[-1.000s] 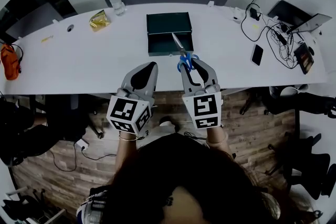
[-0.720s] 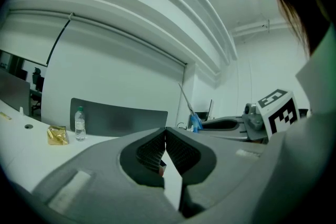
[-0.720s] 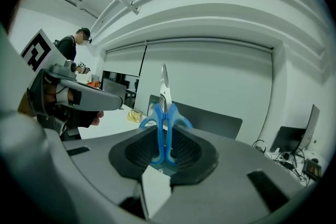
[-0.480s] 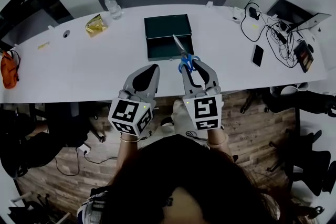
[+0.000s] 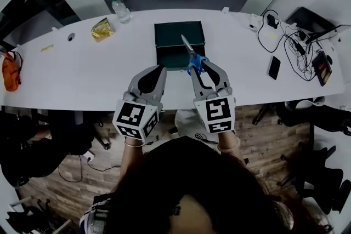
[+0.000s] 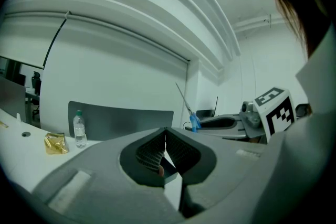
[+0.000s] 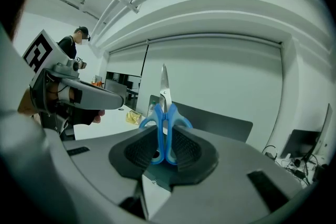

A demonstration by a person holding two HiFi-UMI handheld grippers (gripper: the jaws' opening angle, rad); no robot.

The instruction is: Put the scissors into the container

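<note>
Now | right gripper clamped on scissors by blue handles, blades over container | left gripper closed, empty, near container

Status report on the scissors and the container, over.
Right gripper shut on scissors, blue handles clamped, blades toward container. Left gripper shut, empty. Container on table ahead, nothing seen blocking.
</note>
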